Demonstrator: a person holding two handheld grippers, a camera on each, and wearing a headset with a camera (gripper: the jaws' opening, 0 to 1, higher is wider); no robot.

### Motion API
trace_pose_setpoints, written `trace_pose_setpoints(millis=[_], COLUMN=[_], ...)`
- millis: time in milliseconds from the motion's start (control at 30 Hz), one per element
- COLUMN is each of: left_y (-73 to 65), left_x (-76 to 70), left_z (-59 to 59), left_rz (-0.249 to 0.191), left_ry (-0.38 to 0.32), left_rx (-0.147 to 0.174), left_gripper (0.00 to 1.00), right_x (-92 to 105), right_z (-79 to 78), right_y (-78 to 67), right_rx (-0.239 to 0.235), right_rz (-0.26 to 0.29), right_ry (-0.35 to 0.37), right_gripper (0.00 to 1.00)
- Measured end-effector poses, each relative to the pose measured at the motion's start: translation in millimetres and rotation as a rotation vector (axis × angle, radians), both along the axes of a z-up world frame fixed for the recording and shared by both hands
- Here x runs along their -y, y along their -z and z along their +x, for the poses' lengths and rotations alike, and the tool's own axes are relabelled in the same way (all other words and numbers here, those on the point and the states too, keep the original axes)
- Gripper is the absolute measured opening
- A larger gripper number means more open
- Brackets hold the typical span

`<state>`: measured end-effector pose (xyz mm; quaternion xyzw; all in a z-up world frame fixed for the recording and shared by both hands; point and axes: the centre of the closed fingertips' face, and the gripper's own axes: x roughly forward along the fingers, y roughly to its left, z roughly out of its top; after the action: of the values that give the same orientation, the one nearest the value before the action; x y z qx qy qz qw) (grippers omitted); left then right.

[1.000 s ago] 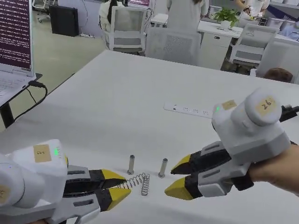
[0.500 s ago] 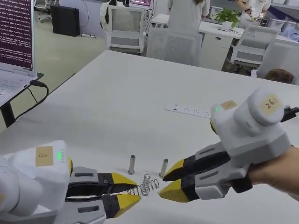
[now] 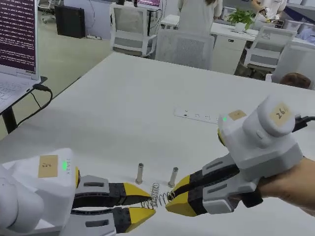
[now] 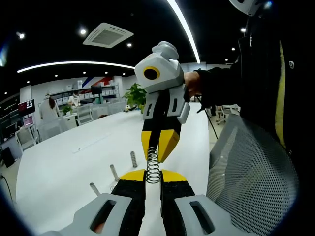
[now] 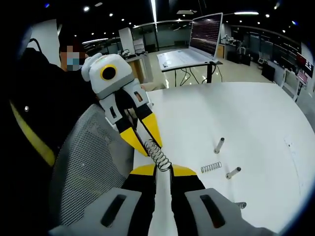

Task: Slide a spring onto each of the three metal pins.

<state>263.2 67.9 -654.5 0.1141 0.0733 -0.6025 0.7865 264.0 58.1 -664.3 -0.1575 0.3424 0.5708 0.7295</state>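
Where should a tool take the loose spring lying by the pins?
Probably near one end, across the coils, from above: the loose spring lies flat on the table between two pins, and a free end must go over a pin.

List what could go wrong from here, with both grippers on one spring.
1. The left gripper and the right gripper each clamp an end of one spring; pulling apart could stretch it, and a slipping end might flick it away.
2. A metal pin stands upright close by the right gripper's tips; a sideways nudge might topple it.
3. A loose spring lies near the pins and could be swept off.
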Motion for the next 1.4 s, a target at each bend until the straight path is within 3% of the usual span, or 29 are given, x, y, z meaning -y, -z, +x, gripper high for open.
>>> trace_pose_setpoints(millis=[367, 700, 833, 967, 1133, 1233, 1300, 1400], left_y=[3.3, 4.6, 5.8, 4.6, 5.2, 4.8, 4.7, 4.3], left_x=[0.0, 0.2, 0.0, 0.5, 0.5, 0.8, 0.8, 0.6], left_z=[0.7, -0.3, -1.4, -2.2, -3.2, -3.8, -4.1, -4.3], left_rz=[0.02, 0.032, 0.039, 0.034, 0.037, 0.035, 0.034, 0.033], left_ry=[-0.002, 0.004, 0.006, 0.009, 0.012, 0.014, 0.014, 0.014], left_rx=[0.003, 0.011, 0.013, 0.012, 0.008, 0.004, 0.001, -0.001], left_gripper=[0.03, 0.02, 0.02, 0.02, 0.02, 0.02, 0.02, 0.02], right_x=[-8.8, -25.1, -26.3, -28.7, -32.1, -34.2, -37.3, -36.8], right_z=[-4.5, -13.4, -13.3, -11.9, -13.4, -13.7, -15.0, -15.8], right_y=[-14.8, -24.5, -22.6, -25.1, -25.7, -23.1, -22.5, -16.8], right_rx=[0.044, 0.077, 0.099, 0.105, 0.12, 0.147, 0.141, 0.151], right_rz=[-0.017, -0.037, -0.082, -0.09, -0.12, -0.166, -0.169, -0.218], right_ry=[-0.032, -0.104, -0.132, -0.133, -0.165, -0.202, -0.213, -0.247], right_gripper=[0.07, 0.05, 0.06, 0.13, 0.13, 0.13, 0.12, 0.11])
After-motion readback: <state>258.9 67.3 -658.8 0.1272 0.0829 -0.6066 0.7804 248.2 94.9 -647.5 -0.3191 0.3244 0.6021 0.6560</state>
